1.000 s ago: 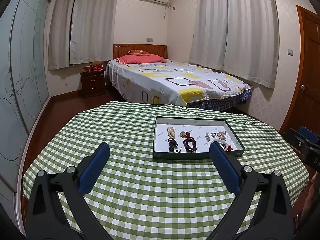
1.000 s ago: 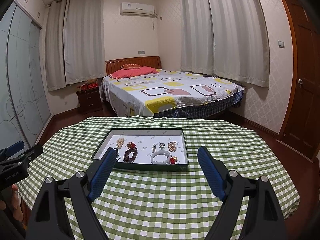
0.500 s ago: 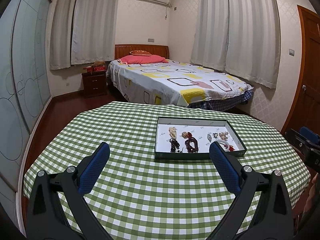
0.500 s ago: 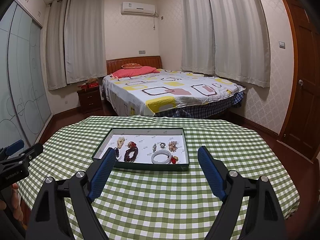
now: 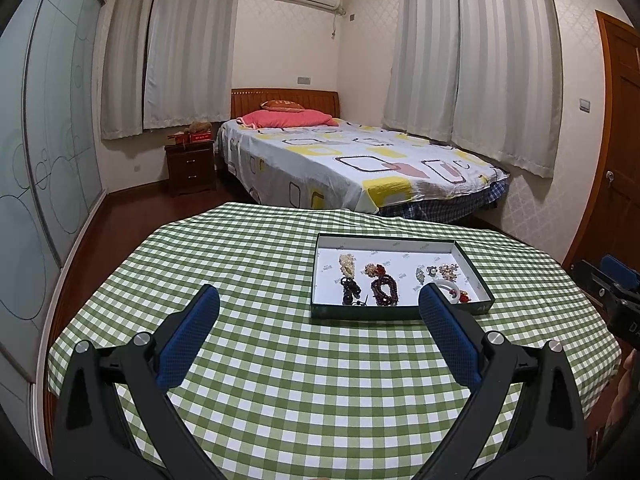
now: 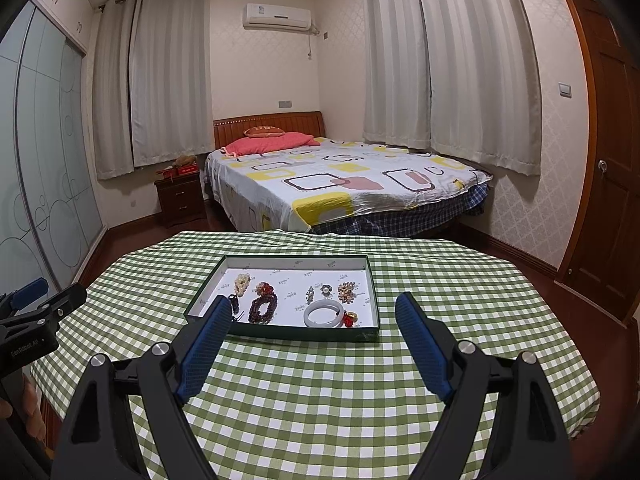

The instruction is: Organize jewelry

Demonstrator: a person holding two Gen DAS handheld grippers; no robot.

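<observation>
A shallow dark green box (image 5: 396, 313) (image 6: 288, 331) with a white floor lies on the round table, holding several pieces of jewelry. Among them are a white bangle (image 6: 324, 314), a dark red bead bracelet (image 6: 263, 308) (image 5: 385, 290), a cream bead piece (image 6: 242, 282) (image 5: 347, 266) and a small red charm (image 6: 349, 319). My left gripper (image 5: 319, 298) hangs open over the cloth, short of the box and to its left. My right gripper (image 6: 314, 305) is open too, with the box's near edge seen between its blue pads (image 6: 424, 350). Neither holds anything.
A green and white checked cloth (image 5: 280, 380) covers the table. Behind it stands a bed (image 6: 344, 184) with a patterned sheet, a dark nightstand (image 6: 180, 196) to its left, and a wooden door (image 6: 600, 152) at the right. A hand (image 6: 28, 412) holds the other gripper at far left.
</observation>
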